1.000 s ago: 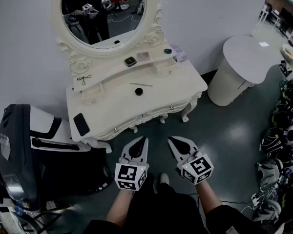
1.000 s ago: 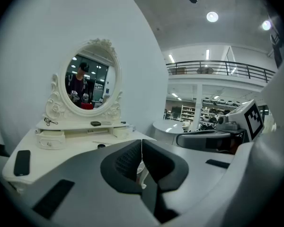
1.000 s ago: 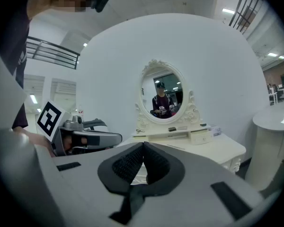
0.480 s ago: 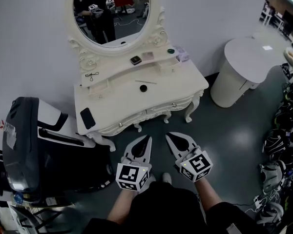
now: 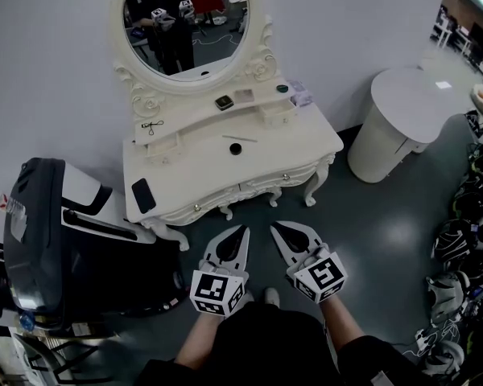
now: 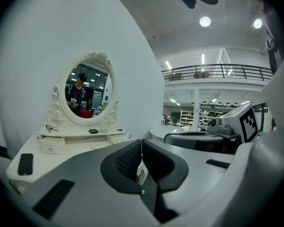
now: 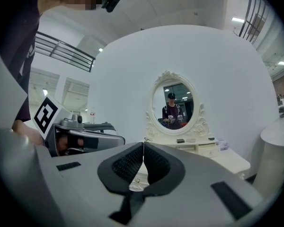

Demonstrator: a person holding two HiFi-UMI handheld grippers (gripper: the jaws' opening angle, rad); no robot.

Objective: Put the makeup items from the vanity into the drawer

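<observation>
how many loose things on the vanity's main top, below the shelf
3: a flat black rectangle at the left front, a round black item mid-top, a thin stick just behind it. The back-right packet may be a fourth.

The left gripper [image 5: 241,231] and right gripper [image 5: 276,227] point forward side by side, fingers [image 6: 127,161] closed, empty.

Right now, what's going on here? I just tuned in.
A person stands in front of the white vanity with the left gripper and the right gripper. Both are shut and empty, and are held short of its drawers, which look closed. The makeup items lie untouched: a small round black pot and a thin stick on the tabletop, and a square compact on the shelf under the mirror. Nothing has been picked up yet.
</observation>
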